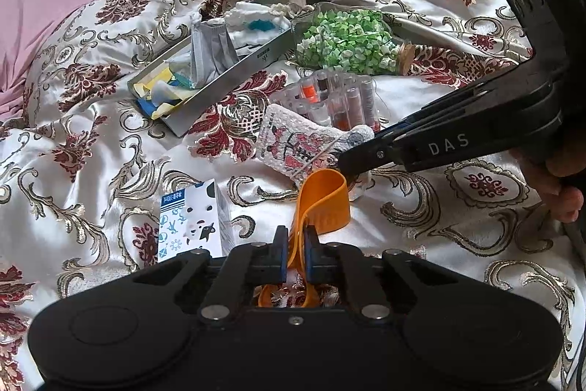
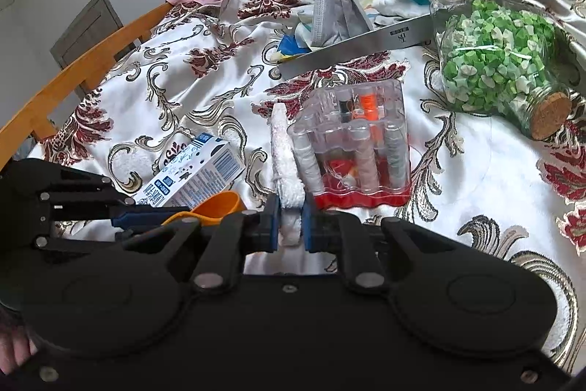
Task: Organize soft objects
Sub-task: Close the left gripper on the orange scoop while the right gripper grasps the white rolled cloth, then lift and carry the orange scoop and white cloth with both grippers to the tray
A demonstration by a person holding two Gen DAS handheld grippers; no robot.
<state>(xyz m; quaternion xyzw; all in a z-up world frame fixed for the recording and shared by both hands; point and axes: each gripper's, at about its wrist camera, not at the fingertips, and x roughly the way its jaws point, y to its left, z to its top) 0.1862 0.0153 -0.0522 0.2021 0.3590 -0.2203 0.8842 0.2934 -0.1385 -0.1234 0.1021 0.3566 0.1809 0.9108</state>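
L gripper (image 1: 295, 253) is clamped on an orange band (image 1: 324, 200), just above the bedspread (image 1: 421, 237). R gripper (image 2: 289, 224) is clamped on a white cloth (image 2: 285, 163), held on edge betw. milk carton (image 2: 194, 174) & thread box (image 2: 357, 149).

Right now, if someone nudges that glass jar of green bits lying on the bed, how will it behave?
The jar lies on its side and looks round, so it would probably roll, though the soft bedspread may slow it. It looks like glass, so likely breakable. A cork plugs its mouth, so the bits should stay in.
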